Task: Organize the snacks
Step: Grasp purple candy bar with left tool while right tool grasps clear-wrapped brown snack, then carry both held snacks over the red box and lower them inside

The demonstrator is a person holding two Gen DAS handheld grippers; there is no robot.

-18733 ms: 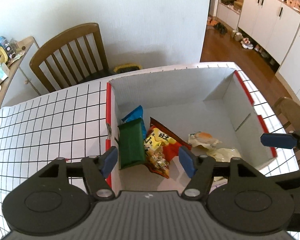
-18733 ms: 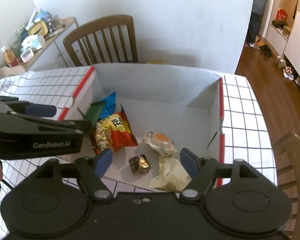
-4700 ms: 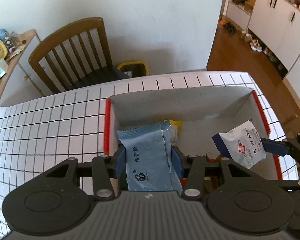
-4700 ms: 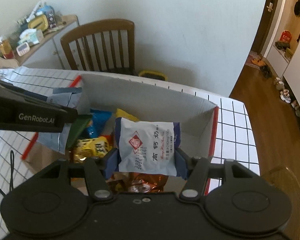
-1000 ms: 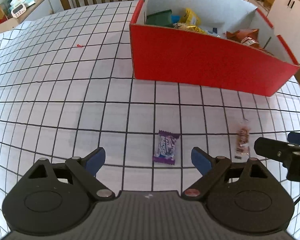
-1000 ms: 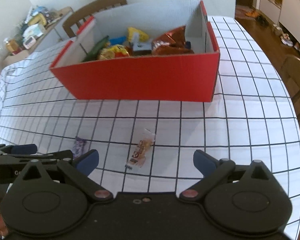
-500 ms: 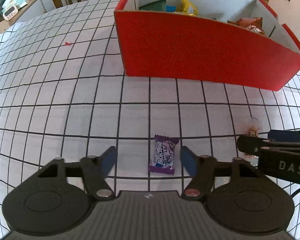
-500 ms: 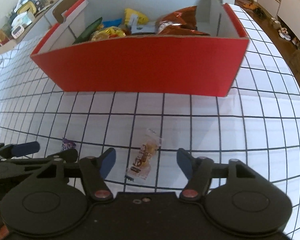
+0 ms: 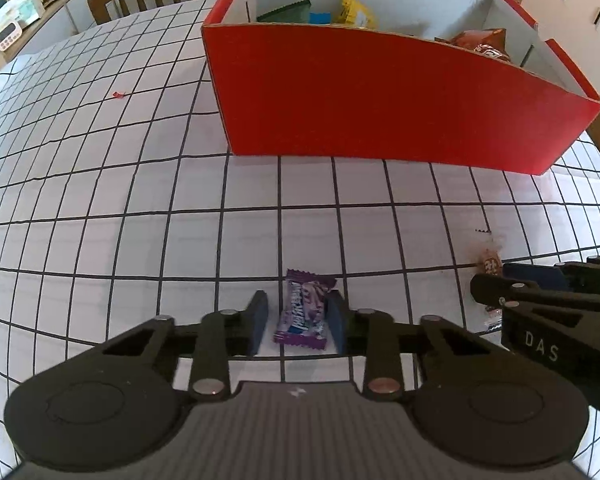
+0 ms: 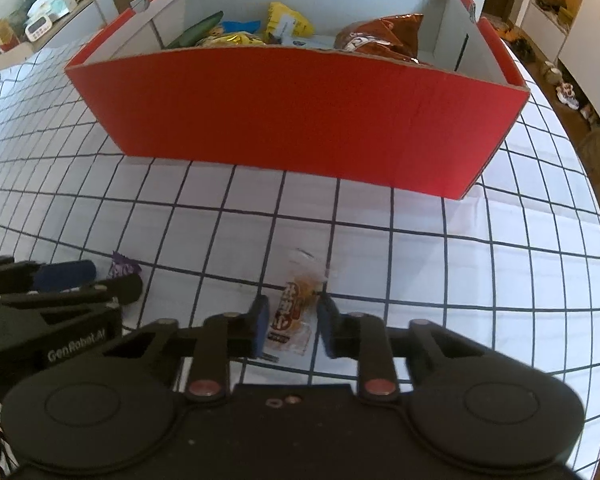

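Both grippers are closing on small sweets lying on the grid cloth in front of the red box.

The left gripper is pointing steeply down with its jaws drawn narrow and closing around the purple candy; the right pad looks to be touching the wrapper, while a sliver of cloth is showing at the left pad. The right gripper is sitting just beside it, jaws narrowed about the clear brown snack, pads at the wrapper's edges. Both sweets are lying flat on the cloth, near the box but apart from it. The box is standing open, holding bags: green, blue, yellow and brown ones are showing over its rim.
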